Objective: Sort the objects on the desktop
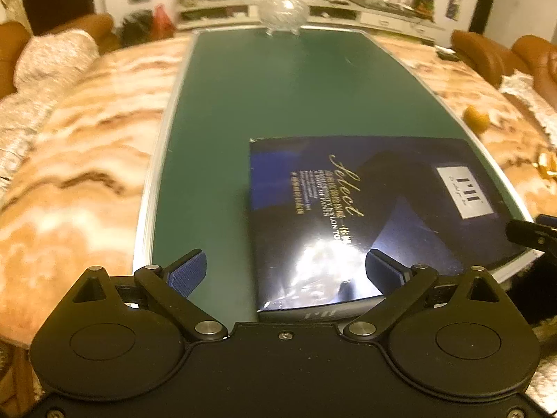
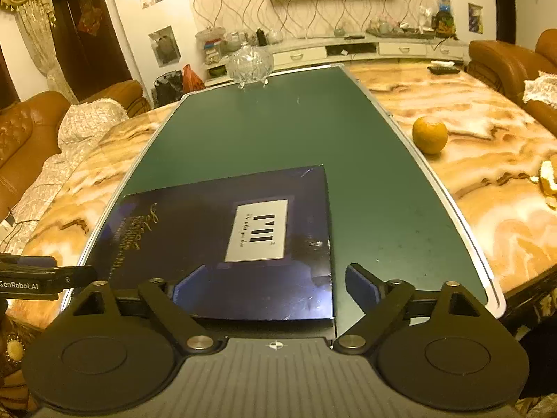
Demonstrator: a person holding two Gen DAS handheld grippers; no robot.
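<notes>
A flat dark blue box (image 1: 376,209) with gold lettering and a white label lies on the green board (image 1: 261,104) near its front edge. My left gripper (image 1: 285,271) stands open over the box's near left corner. Its left pad (image 1: 188,271) is over the bare board and its right pad (image 1: 383,271) is above the box top. My right gripper (image 2: 275,285) is open too, straddling the near right corner of the box (image 2: 226,237). Neither gripper's pads press on it. Each gripper's tip shows at the edge of the other's view.
A lidded cut-glass bowl (image 2: 249,62) stands at the board's far end. An orange (image 2: 430,134) and some peel (image 2: 548,181) lie on the marble table (image 2: 487,160) to the right. A remote (image 2: 442,69) sits far right. Sofas surround the table.
</notes>
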